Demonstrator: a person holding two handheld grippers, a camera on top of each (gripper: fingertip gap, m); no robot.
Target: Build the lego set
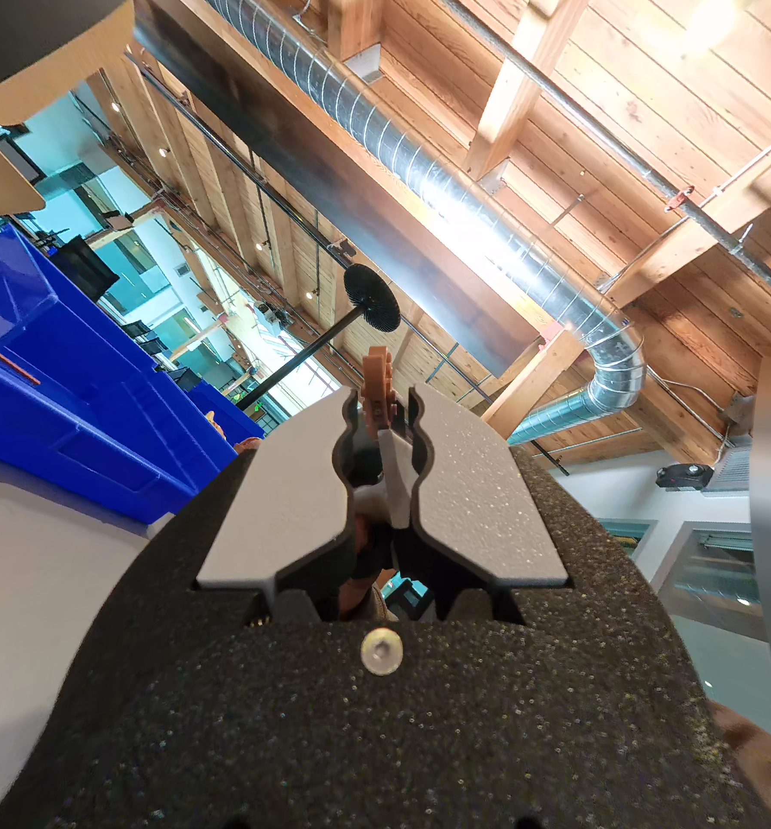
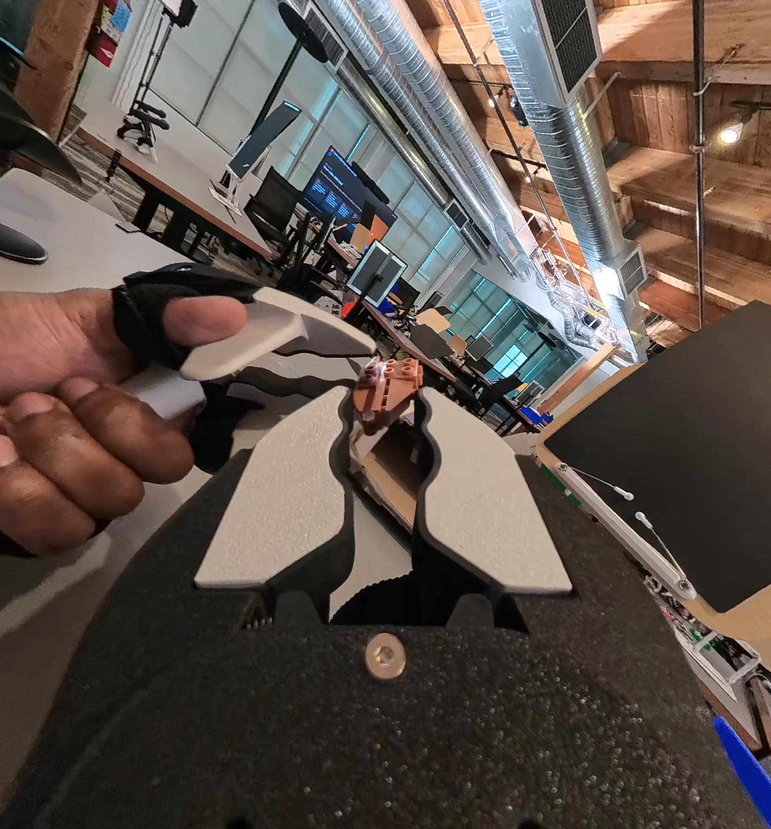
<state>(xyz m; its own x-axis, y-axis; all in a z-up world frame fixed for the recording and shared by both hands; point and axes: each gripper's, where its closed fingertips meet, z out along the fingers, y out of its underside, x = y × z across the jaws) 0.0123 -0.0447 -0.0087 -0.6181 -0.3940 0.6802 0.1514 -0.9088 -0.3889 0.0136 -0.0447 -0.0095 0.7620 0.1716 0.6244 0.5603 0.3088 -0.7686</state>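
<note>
Brown brick assembly [image 2: 386, 390] gripped by right fingers [image 2: 330, 412]; left fingers [image 2: 312, 334] touch it, grip unclear

Right gripper [image 2: 383, 401] fingers clamp a brown brick assembly [image 2: 388, 390].

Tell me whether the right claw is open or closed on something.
Closed on something: the right claw clamps a small brown brick assembly at its tips, both fingertips against its sides, raised above the table.

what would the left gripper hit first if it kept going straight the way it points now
The brown brick assembly already sits between the left gripper fingertips. Past it the way looks free up to the wooden ceiling far off; the black fan on a pole stands slightly left of that line, depth unclear.
</note>
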